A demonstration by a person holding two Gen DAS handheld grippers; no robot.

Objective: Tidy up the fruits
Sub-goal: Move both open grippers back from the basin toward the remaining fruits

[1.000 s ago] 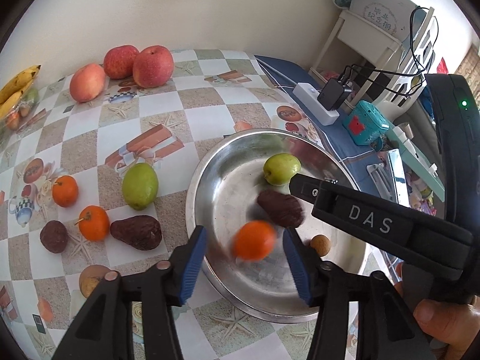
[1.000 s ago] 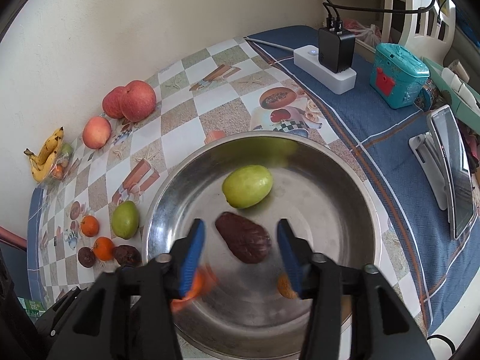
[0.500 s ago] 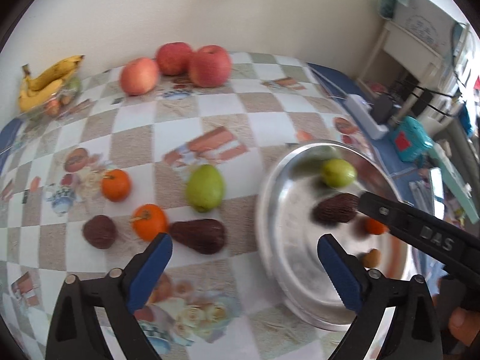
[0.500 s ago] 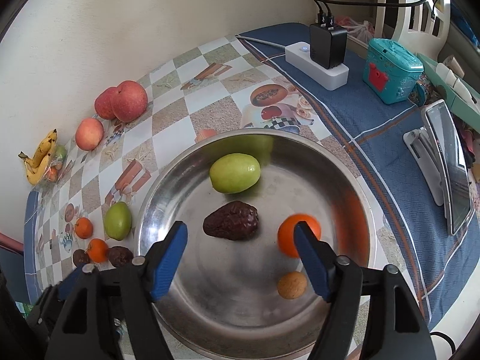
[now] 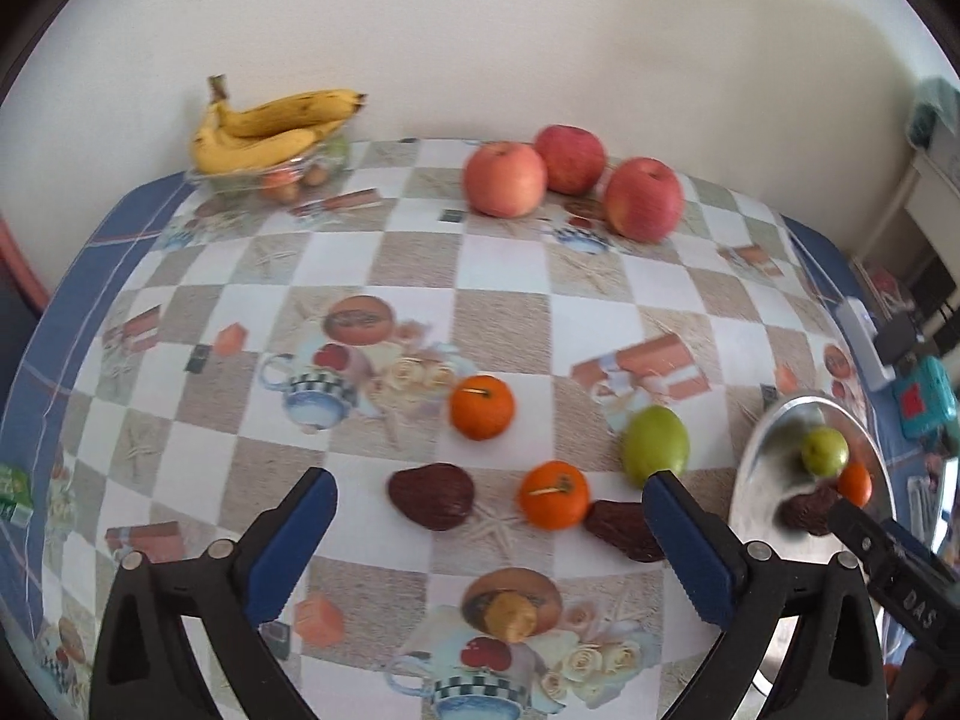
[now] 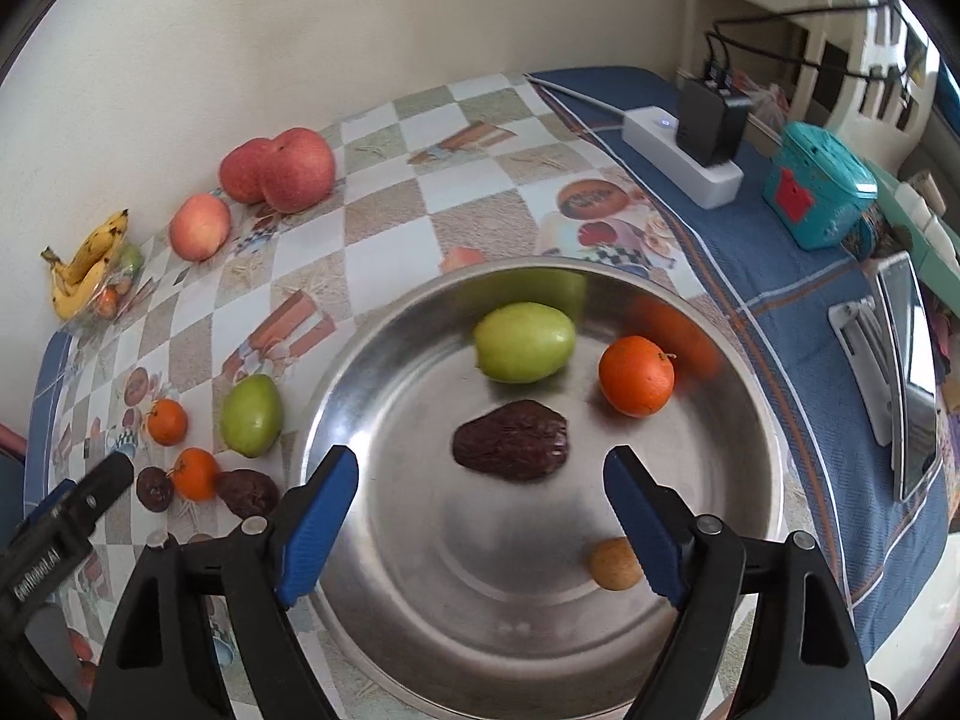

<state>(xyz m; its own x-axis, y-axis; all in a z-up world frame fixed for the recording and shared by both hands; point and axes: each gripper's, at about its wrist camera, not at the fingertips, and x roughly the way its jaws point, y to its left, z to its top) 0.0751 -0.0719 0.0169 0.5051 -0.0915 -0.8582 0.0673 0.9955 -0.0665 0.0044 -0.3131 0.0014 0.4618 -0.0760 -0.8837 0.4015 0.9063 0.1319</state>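
The metal bowl (image 6: 744,420) looks polished and mirror-glossy, reflecting the smooth-skinned orange (image 6: 636,375) at its two o'clock. The dark wrinkled fruit (image 6: 511,441) looks matt; the printed counter cloth (image 5: 498,300) has a slight sheen.

We read this as home, likely dining corner: patterned checkered tablecloth (image 5: 498,312) on table against plain wall, white power strip (image 6: 678,150) with charger plugged in, teal toy-like box (image 6: 822,186), white shelf (image 6: 840,30) behind.

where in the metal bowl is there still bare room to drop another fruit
Free: the near half of the metal bowl, left of the small brown fruit. Crowded: the far side, with green fruit, orange and dark wrinkled fruit.
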